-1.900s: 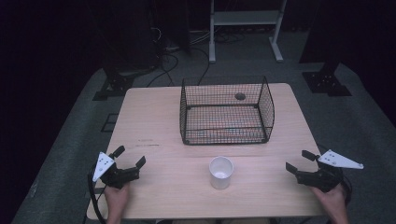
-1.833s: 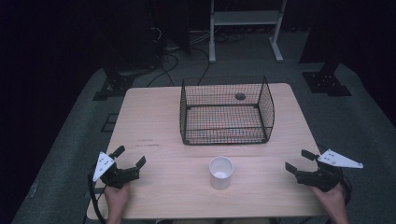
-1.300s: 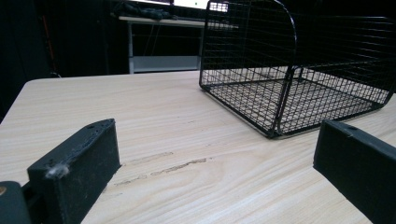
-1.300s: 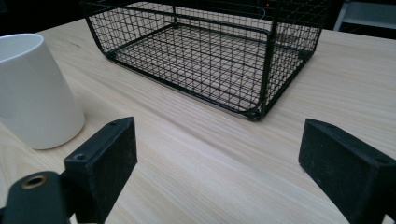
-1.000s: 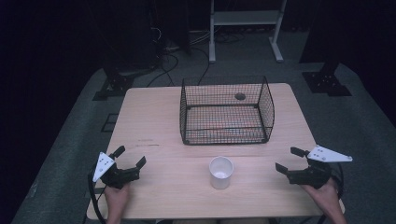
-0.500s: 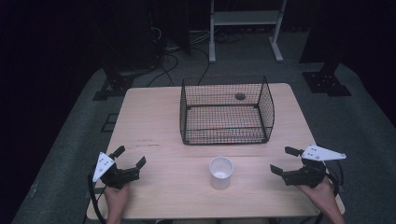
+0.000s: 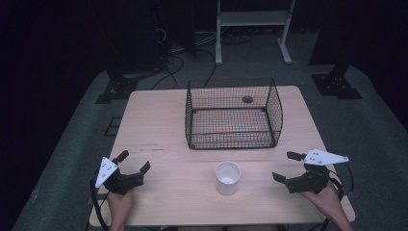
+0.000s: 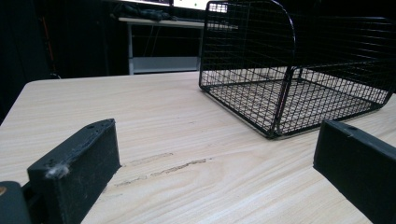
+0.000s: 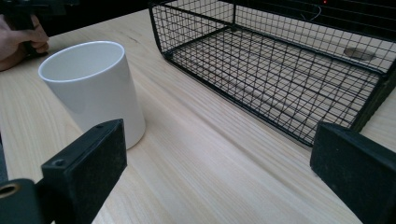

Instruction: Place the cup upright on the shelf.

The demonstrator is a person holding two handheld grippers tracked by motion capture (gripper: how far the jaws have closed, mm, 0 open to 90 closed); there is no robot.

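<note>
The smooth white ceramic cup, rigid and probably slippery, sits before the black wire basket; grip its wall. Both hand-held grippers, left hand-held gripper and right hand-held gripper, have their jaws spread apart, empty.

high view looks down over the whole table; both low gripper views face the wire basket they share.

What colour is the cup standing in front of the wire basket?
The cup is plain white, with no pattern. The right gripper view shows it best, up close.
</note>
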